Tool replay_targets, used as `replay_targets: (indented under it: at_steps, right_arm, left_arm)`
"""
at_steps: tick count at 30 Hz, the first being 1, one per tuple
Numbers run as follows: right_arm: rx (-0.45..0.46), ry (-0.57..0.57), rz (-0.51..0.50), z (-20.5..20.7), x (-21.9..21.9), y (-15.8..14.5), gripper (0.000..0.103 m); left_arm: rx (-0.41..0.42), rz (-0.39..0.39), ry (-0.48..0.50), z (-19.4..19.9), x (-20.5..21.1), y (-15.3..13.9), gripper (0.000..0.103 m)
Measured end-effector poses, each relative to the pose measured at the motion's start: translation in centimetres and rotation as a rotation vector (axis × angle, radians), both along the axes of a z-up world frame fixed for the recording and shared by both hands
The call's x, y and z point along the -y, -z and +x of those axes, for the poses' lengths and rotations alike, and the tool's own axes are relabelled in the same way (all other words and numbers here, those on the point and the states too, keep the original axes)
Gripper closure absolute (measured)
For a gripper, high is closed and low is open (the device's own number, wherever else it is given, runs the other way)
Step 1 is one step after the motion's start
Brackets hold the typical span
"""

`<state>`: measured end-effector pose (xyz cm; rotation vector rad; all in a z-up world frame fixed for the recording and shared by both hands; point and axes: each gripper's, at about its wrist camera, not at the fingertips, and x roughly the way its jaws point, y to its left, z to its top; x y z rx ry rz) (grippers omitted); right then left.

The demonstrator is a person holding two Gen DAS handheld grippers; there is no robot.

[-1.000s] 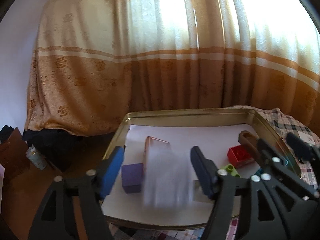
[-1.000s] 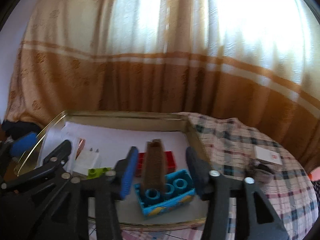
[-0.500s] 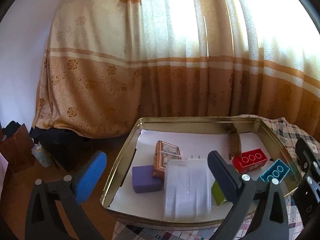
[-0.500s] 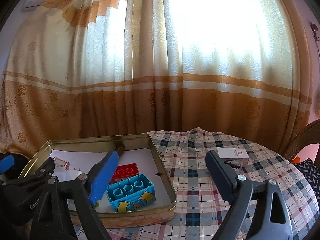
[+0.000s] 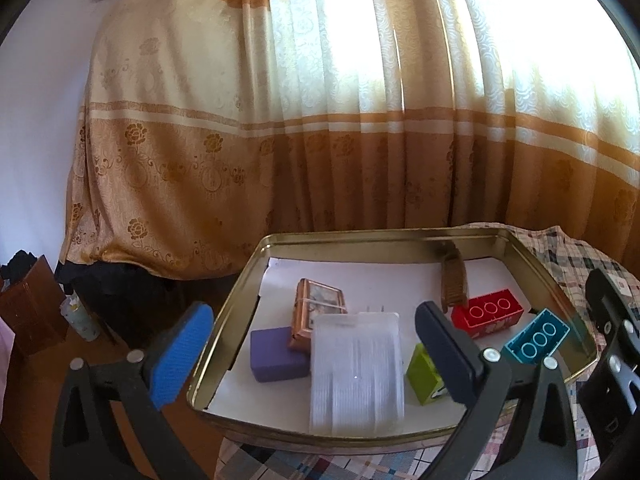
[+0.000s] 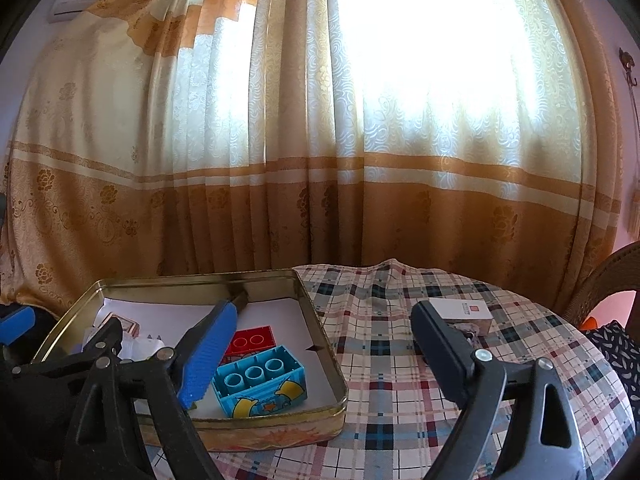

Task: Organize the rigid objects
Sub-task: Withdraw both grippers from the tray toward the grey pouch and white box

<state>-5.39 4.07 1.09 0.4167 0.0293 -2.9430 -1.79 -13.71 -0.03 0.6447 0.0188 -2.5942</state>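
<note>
Both grippers have pulled back from the gold tin tray (image 5: 240, 312), fingers released and empty, so the right gripper (image 6: 320, 356) should probably fetch the small white box (image 6: 460, 312) from the checked surface (image 6: 400, 360).

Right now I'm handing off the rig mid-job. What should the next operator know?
Left claw: open, empty, hovering at the tray's near edge.
Right claw: open, empty, over the tray's right rim.
In the gold tray: purple block, copper tin, white charger, green brick, red brick, blue brick, brown comb.
Left: a white box and a small dark item beside it lie on the checked cloth, outside the tray.
</note>
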Motion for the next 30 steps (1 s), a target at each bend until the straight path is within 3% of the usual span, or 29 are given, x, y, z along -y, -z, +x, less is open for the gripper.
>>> replay_targets:
  at_steps: [17,20,24,28,30]
  right_arm:
    - [0.024,0.019,0.016,-0.3,-1.5,0.1,0.012]
    - [0.025,0.034,0.026,-0.3,-2.6,0.2,0.012]
    - [0.031,0.068,0.037,-0.9,-4.3,0.1,0.012]
    - [0.050,0.115,0.032,-1.6,-6.7,0.1,0.012]
    - [0.052,0.139,0.035,-1.8,-8.1,0.1,0.012]
  left_arm:
    - [-0.037,0.052,0.035,0.6,-0.6,-0.3,0.001]
    - [-0.051,0.016,0.049,0.9,-1.5,-0.5,0.001]
    - [-0.064,-0.018,0.093,1.1,-2.7,-0.8,0.001]
    - [-0.087,0.028,0.148,1.3,-3.7,-1.0,0.001]
    - [-0.087,0.000,0.181,1.2,-4.9,-1.1,0.001]
